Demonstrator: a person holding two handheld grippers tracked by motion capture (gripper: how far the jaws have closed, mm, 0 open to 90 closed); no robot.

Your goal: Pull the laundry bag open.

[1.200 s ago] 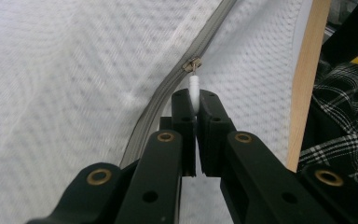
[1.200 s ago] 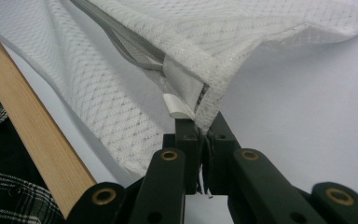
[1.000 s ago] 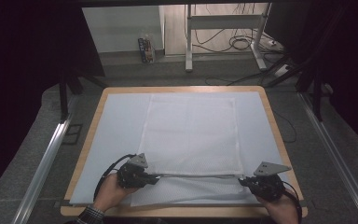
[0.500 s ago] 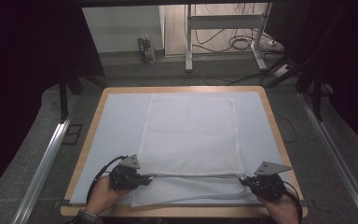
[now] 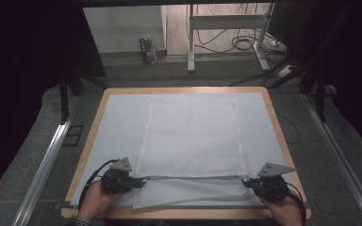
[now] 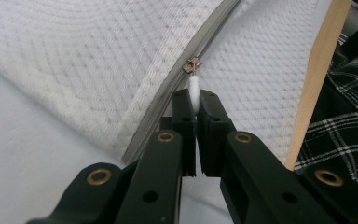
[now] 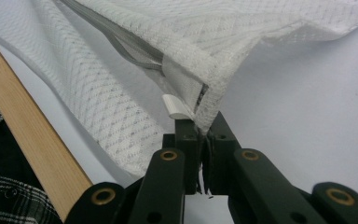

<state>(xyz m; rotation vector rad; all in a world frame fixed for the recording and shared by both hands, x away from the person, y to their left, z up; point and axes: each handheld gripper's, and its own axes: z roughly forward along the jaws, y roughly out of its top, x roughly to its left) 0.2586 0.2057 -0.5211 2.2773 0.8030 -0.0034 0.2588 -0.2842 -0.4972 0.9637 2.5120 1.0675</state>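
Observation:
A white mesh cloth cover (image 5: 191,136) lies flat on the pale mat of a wooden-edged table (image 5: 184,89). A grey zip (image 5: 193,177) runs along its near side. My left gripper (image 5: 139,181) is at the zip's left end. In the left gripper view that gripper (image 6: 195,100) is shut on the white zip pull (image 6: 194,86), which hangs from the metal slider (image 6: 191,65). My right gripper (image 5: 246,182) is at the cover's near right corner. In the right gripper view it (image 7: 198,123) is shut on that corner (image 7: 214,93), beside a small white tag (image 7: 176,106).
The table's near wooden edge (image 5: 184,213) runs just behind both hands. Metal rails (image 5: 45,165) flank the table on the floor. A desk frame (image 5: 191,42) and cables (image 5: 245,44) stand beyond the far edge. A checked sleeve (image 6: 349,116) lies close to the left gripper.
My left gripper has slid leftward along the near edge of the cover with the zip pull in it. The right gripper has stayed in place on the corner.

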